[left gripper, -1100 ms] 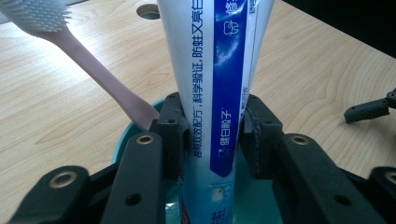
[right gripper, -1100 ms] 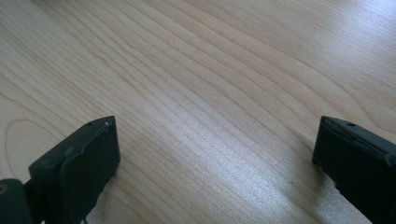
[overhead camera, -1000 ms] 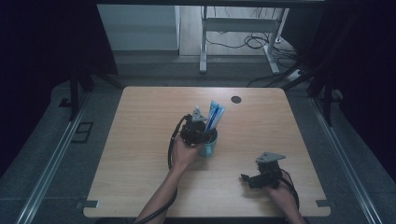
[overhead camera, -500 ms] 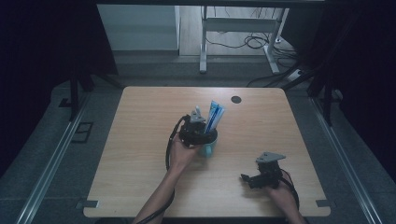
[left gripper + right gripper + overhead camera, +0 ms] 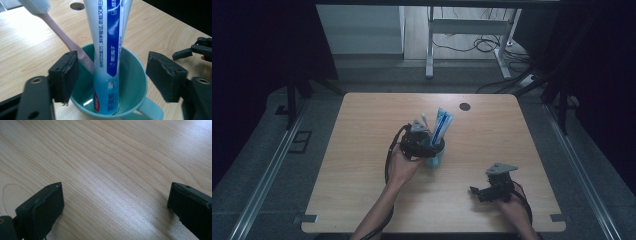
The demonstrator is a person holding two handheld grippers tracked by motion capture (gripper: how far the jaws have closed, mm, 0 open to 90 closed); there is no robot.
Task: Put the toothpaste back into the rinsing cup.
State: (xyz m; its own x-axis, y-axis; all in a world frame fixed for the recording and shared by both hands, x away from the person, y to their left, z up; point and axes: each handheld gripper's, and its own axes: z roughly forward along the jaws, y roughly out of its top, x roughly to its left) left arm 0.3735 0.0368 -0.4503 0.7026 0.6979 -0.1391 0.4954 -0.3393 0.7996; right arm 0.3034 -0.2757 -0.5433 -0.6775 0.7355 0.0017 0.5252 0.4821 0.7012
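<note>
As its jaws have just been opening, left gripper (image 5: 112,80) wide, empty: toothpaste tube (image 5: 107,57) between, untouched.

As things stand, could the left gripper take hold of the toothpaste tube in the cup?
Probably yes: the left gripper, whose jaws have just been opening, straddles the toothpaste tube in the cup; the toothbrush leans close by.

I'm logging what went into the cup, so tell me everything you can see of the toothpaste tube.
The white and blue plastic toothpaste tube stands nearly upright in the teal plastic mug, its lower end down on the mug's floor, its top out of frame. A dark blue band with white print runs down its front; the bottom fades to light blue with a red patch. The pink toothbrush leans beside it. The left gripper's open jaws flank it without touching.
</note>
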